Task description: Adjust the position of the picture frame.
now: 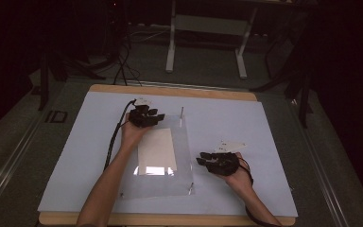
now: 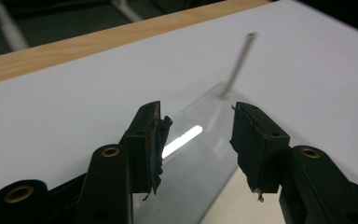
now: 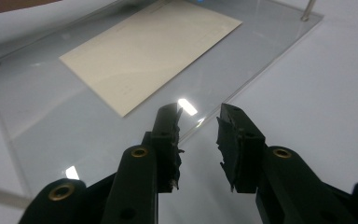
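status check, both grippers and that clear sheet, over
Left gripper open at clear sheet's far corner. Right gripper open over its near edge. Cream paper on sheet, nothing blocking.

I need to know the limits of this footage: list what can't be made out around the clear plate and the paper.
- Print on the paper: too faint in the right gripper view, too small in the high view.
- Near left corner of the clear plate: the forearm covers it in the high view.
- Upright pin: blurred in the left gripper view.
- Jaws of the left gripper: too dark in the high view.
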`<state>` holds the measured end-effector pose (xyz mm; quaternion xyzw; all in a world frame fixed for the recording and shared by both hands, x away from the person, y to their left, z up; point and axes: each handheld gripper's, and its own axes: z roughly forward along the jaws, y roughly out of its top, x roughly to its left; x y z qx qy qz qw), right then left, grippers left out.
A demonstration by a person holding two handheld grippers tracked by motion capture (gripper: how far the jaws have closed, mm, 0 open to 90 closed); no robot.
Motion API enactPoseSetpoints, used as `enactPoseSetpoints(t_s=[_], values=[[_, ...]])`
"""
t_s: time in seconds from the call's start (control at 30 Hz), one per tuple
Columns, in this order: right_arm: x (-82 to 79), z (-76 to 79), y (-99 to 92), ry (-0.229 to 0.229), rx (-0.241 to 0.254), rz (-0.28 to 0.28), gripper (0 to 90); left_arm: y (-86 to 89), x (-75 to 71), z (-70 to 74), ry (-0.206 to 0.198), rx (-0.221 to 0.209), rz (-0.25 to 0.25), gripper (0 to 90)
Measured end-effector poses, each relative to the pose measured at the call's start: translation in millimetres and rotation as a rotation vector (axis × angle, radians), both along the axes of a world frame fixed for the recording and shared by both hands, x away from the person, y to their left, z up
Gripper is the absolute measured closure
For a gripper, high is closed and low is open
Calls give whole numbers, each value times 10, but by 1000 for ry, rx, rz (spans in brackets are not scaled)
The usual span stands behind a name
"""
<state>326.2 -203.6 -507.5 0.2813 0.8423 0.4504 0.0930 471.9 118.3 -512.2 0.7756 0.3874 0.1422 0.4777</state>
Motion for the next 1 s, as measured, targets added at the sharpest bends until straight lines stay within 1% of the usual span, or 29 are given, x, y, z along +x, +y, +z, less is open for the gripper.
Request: enactPoseSetpoints(t_s=[0.1, 0.13, 0.17, 0.2, 0.23, 0.3, 0.37, 0.4, 0.43, 0.5, 0.57, 0.6, 0.63, 0.67, 0.7, 0.73, 0.77, 0.8, 0.83, 0.87, 0.9, 1.0], values=[[-59, -33, -2, 10, 1, 10, 680, -143, 30, -8, -4, 16, -29, 530], [-79, -47, -5, 12, -7, 12, 680, -143, 30, -8, -4, 16, -29, 533], [-93, -56, -6, 15, -8, 11, 680, -227, 53, -16, -4, 13, -32, 537], [-99, -65, -13, 14, -12, 14, 680, -257, 68, -20, -1, 20, -31, 540], [-102, -69, -17, 16, -12, 12, 680, -310, 90, -24, 4, 41, -23, 552], [-108, -79, -27, 26, -10, 11, 680, -385, 136, -36, 6, 57, -12, 574], [-126, -81, -29, 28, -10, 14, 682, -441, 175, -49, 0, 46, -1, 589], [-138, -82, -30, 27, -8, 16, 682, -467, 201, -57, 5, 46, 3, 598], [-153, -82, -32, 28, -7, 23, 682, -501, 231, -66, 20, 48, 4, 603], [-191, -83, -37, 31, -9, 34, 682, -582, 278, -72, 24, 63, -12, 604], [-236, -86, -46, 35, -5, 43, 682, -666, 315, -57, 29, 63, -14, 603], [-256, -89, -52, 38, 4, 51, 683, -702, 332, -52, 27, 58, -20, 610], [-277, -90, -53, 47, 16, 56, 686, -737, 346, -52, 23, 66, -18, 621], [-297, -91, -45, 47, 13, 69, 686, -766, 361, -61, 28, 69, -18, 633], [-317, -90, -30, 39, 3, 79, 686, -793, 381, -75, 43, 74, -24, 659], [-335, -87, -18, 36, -3, 86, 686, -825, 398, -92, 52, 100, -24, 681], [-346, -81, -15, 39, 0, 96, 686, -854, 406, -104, 53, 136, -12, 704], [-354, -76, -15, 37, 6, 105, 685, -859, 415, -108, 52, 156, 6, 764], [-365, -69, -16, 37, 6, 111, 685, -843, 431, -113, 65, 139, 8, 832], [-374, -65, -20, 39, 7, 114, 685, -836, 438, -118, 70, 132, 6, 828], [-382, -66, -24, 41, 13, 121, 685, -837, 438, -118, 60, 143, -2, 832], [-433, -70, -43, 44, 14, 149, 686, -854, 431, -107, 51, 168, -1, 840]])
